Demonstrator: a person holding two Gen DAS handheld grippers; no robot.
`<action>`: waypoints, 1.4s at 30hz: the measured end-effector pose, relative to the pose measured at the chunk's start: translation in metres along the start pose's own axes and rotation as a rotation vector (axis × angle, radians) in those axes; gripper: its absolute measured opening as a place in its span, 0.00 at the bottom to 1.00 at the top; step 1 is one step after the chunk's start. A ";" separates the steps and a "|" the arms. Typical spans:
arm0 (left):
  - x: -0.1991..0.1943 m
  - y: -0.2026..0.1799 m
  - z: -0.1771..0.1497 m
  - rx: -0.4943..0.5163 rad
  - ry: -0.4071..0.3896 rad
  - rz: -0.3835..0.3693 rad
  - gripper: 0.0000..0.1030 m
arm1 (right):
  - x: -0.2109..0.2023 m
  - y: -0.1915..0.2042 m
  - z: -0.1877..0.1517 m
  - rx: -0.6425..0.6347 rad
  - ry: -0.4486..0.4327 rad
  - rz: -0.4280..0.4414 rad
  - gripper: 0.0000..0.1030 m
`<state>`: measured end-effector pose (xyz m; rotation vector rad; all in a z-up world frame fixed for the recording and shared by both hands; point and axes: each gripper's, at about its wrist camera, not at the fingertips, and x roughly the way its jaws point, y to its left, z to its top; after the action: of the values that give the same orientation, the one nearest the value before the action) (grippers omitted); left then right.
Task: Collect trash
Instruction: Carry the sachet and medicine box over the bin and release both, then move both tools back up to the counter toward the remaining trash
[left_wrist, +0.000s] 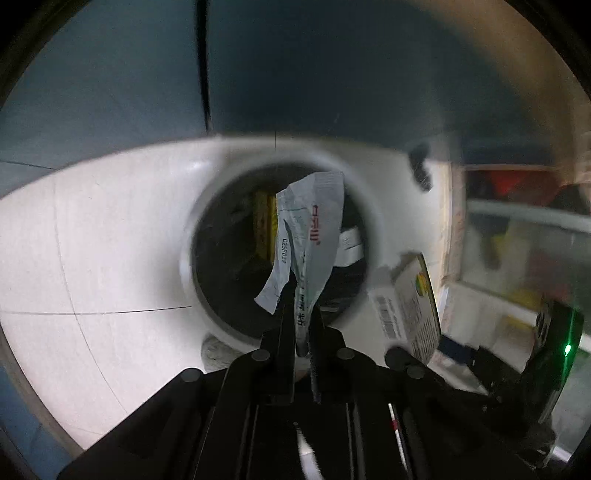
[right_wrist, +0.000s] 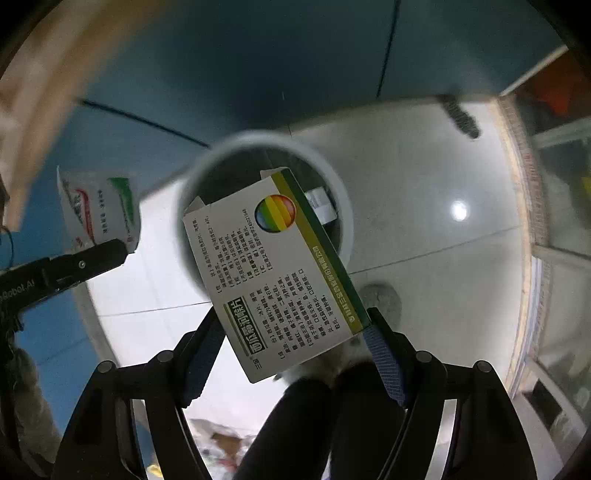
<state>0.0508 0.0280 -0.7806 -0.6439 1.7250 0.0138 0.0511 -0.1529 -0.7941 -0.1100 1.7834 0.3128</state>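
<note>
The torn wrapper (left_wrist: 308, 236) carries the stamped code "025F028" and blurred red lettering. The medicine box (right_wrist: 275, 271) bears a green panel reading "西瓜霜润喉片" and small Chinese print too fine to read. The left gripper (right_wrist: 110, 251) shows "Robot.AI"

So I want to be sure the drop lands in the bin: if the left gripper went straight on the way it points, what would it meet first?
The left gripper, shut on a crumpled white wrapper, points into the open mouth of the round white trash bin. It would likely meet the trash already inside first, though depth is unclear.
</note>
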 end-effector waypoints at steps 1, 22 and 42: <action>0.018 0.003 0.003 0.003 0.026 0.010 0.07 | 0.015 0.002 0.004 -0.007 0.010 -0.001 0.75; -0.047 0.021 -0.047 -0.021 -0.212 0.362 1.00 | 0.010 -0.007 0.010 -0.109 -0.111 -0.167 1.00; -0.310 -0.097 -0.196 -0.101 -0.280 0.318 1.00 | -0.339 0.058 -0.099 -0.168 -0.249 -0.151 1.00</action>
<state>-0.0492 0.0047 -0.4151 -0.4126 1.5440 0.3985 0.0242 -0.1561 -0.4370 -0.3107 1.4915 0.3508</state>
